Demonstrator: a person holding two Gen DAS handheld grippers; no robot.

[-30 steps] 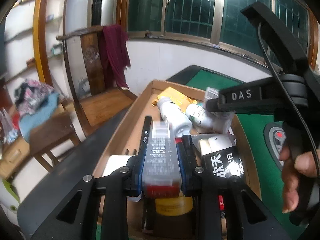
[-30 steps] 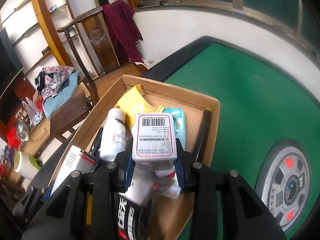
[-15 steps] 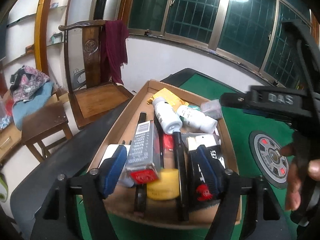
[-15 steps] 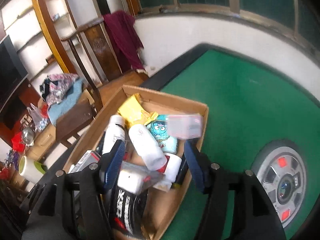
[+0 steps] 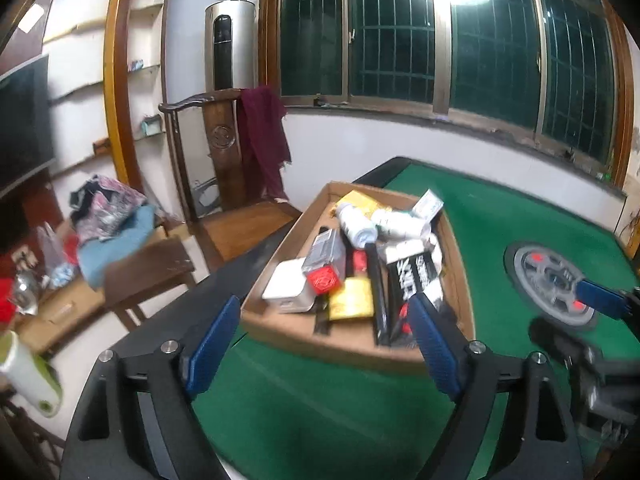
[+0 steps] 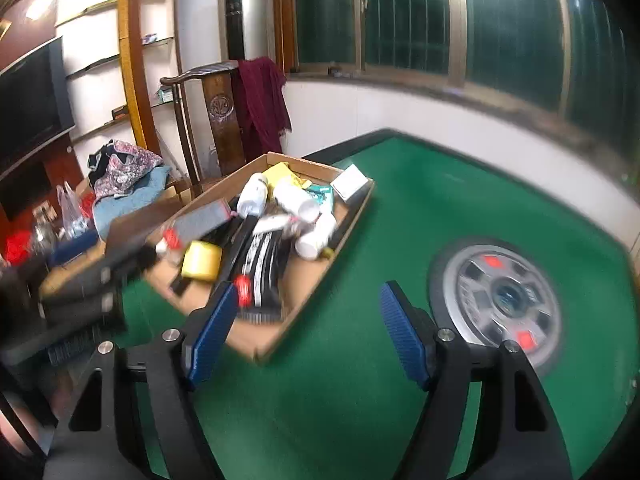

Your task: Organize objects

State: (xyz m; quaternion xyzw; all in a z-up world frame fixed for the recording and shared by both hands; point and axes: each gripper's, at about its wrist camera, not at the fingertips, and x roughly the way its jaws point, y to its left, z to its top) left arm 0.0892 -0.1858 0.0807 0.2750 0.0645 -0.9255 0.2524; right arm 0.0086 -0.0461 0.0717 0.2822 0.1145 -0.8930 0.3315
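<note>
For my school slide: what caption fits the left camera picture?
Open left gripper hangs empty before a cardboard box crammed with bottles and packets.

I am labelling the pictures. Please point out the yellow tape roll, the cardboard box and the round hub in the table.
yellow tape roll [image 6: 201,261]: right wrist view, its side.
cardboard box [image 5: 336,344]: left wrist view, near wall.
round hub [image 6: 505,295]: right wrist view, its centre.

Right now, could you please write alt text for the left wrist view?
The left gripper, empty and opening, points at a cardboard box crammed with bottles and packets on a green table; a wooden chair stands behind.
</note>
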